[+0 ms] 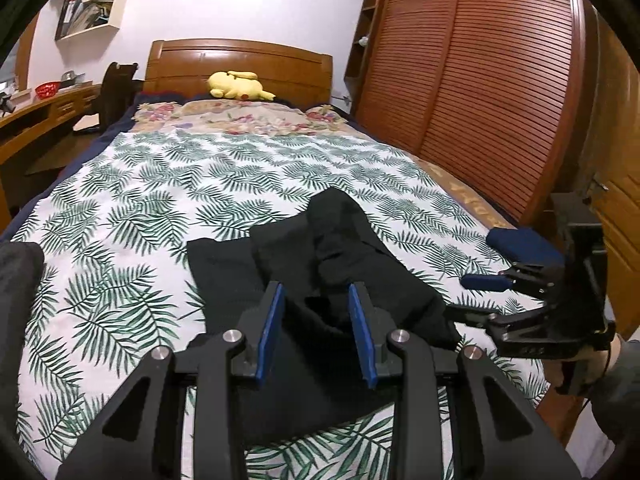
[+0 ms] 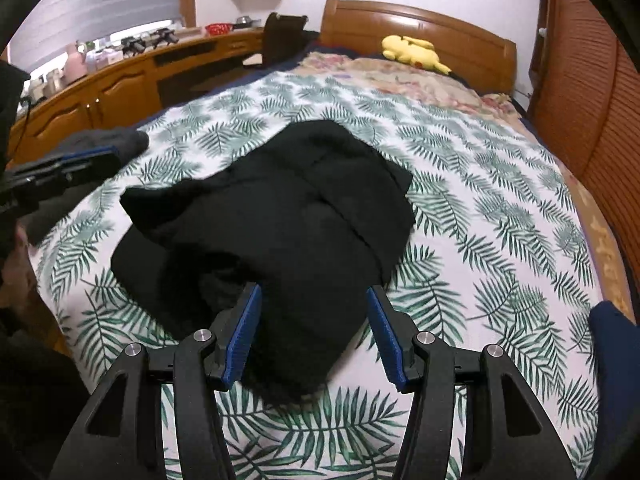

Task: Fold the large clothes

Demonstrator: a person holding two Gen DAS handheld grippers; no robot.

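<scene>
The left hand-held gripper (image 1: 316,300) and right hand-held gripper (image 2: 314,300) are both gaping, empty, hiding the black garment's (image 2: 280,208) near edge on the bed (image 2: 480,184).

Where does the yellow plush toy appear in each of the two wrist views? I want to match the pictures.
Left wrist view: the yellow plush toy lies at upper centre, against the wooden headboard.
Right wrist view: the yellow plush toy lies at upper right, also against the wooden headboard.
Shared landmark: the black garment on the leaf-print sheet, in front of each gripper.
</scene>
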